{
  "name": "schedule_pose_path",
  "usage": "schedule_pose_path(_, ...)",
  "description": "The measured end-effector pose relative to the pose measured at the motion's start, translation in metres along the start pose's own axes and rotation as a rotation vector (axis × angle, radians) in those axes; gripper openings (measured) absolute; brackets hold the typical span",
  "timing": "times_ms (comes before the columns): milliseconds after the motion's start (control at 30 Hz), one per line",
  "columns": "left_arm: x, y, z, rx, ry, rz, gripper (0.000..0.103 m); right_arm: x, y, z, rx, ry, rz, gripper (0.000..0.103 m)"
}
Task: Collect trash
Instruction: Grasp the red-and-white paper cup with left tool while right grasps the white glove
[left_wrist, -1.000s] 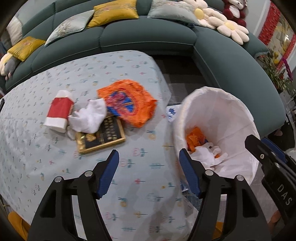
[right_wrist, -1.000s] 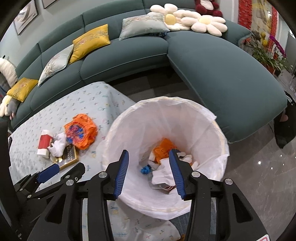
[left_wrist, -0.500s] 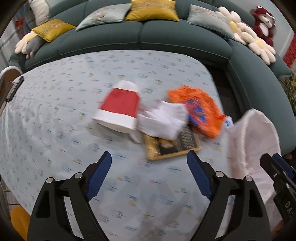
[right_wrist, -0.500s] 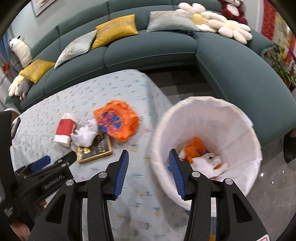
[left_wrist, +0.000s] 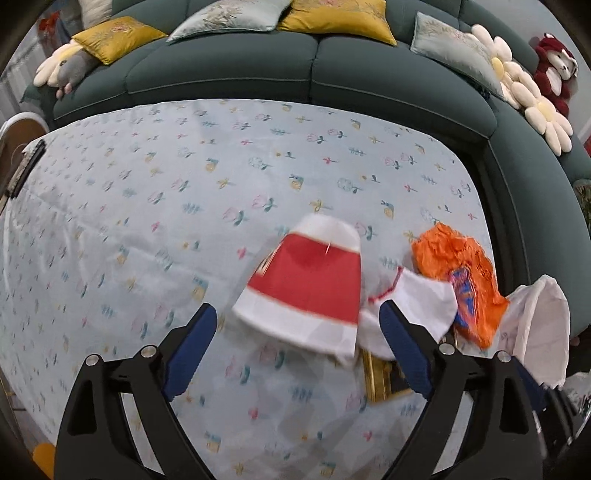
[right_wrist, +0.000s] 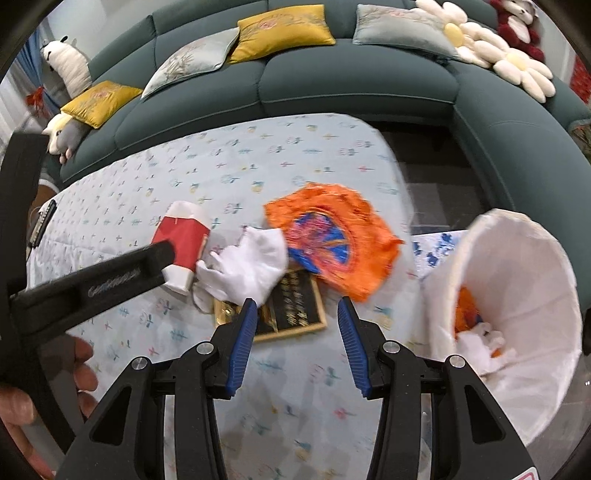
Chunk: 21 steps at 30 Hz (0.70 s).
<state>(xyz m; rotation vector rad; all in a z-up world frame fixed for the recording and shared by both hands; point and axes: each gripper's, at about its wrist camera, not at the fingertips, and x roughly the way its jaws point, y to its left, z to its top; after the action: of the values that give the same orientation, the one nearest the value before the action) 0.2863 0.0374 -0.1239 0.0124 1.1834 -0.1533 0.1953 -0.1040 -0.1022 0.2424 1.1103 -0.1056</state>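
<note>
Trash lies together on the flowered tablecloth: a red and white paper cup (left_wrist: 306, 291) (right_wrist: 183, 240) on its side, a crumpled white glove (left_wrist: 410, 310) (right_wrist: 247, 269), an orange wrapper (left_wrist: 458, 266) (right_wrist: 332, 240) and a gold-edged dark box (right_wrist: 291, 306). My left gripper (left_wrist: 295, 317) hovers just short of the cup, its jaws opening wide, the pads touching nothing. My right gripper (right_wrist: 297, 306) hangs open and empty over the box. The white-lined bin (right_wrist: 517, 295) (left_wrist: 539, 325) stands off the table's right end with orange and white trash inside.
A dark green sofa (left_wrist: 314, 74) with yellow and grey cushions curves behind and to the right of the table. A dark flat device (right_wrist: 40, 221) lies at the table's left edge. A person's hand (right_wrist: 81, 365) holds the left gripper's body (right_wrist: 92, 284).
Both grippers have swung left, away from the bin and over the table's trash. The left jaws have widened and the cup now looms close to them. The right jaws keep the same gap.
</note>
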Motion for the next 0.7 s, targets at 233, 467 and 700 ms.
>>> schedule_pose_path(233,0.038,-0.007,0.016,0.066,0.081,0.010,0.085,0.028,0.019,0.008,-0.036,0.038,0.003,0.045)
schedule_pose_path(467,0.047,0.004,0.013,0.066,0.092,-0.014,0.080,0.044,0.030,0.010,-0.053,0.061,0.008,0.045)
schedule_pose_path(700,0.032,0.021,-0.003,0.050,0.060,-0.021,0.072,0.054,0.035,0.010,-0.058,0.073,0.017,0.030)
